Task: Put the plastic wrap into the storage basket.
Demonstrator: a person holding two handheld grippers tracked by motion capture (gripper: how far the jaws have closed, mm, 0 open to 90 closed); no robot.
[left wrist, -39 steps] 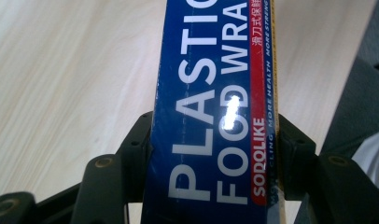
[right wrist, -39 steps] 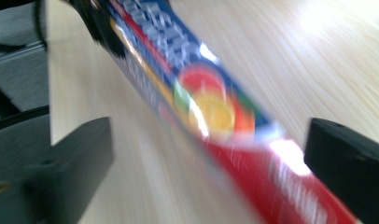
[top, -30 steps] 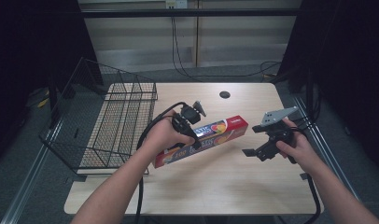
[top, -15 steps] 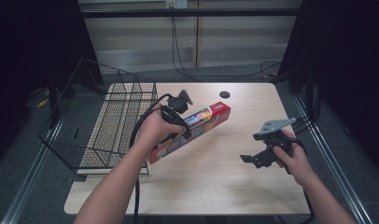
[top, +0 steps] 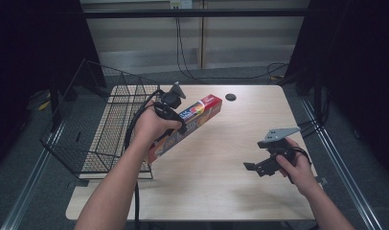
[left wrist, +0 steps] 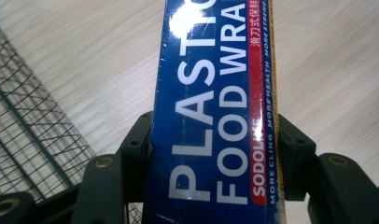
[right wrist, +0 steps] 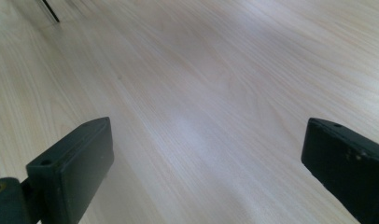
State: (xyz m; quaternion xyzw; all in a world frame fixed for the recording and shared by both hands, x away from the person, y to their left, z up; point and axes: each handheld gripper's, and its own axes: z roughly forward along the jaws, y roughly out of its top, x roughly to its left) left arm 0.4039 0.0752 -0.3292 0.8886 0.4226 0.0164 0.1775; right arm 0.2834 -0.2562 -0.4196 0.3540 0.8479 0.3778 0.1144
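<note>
A long red and blue food wrap box [top: 188, 125] is held above the table, slanting from lower left to upper right, next to the wire basket [top: 106, 129]. My left gripper [top: 176, 128] is shut on the box near its middle. In the left gripper view the box [left wrist: 211, 112] fills the centre, blue with white lettering, and both jaws press its sides. My right gripper [top: 252, 167] hangs low over the table's right front, open, with nothing between its jaws. The right gripper view shows only bare wood [right wrist: 201, 93] between the two jaws.
The black wire basket stands on the table's left side, partly over the edge. A small dark round hole [top: 231, 97] sits near the table's far edge. Cables [top: 135, 143] trail from the left gripper along the forearm.
My left gripper has carried the box leftward toward the basket. My right gripper has let go of the box's end and moved down and back toward the table's right front.
</note>
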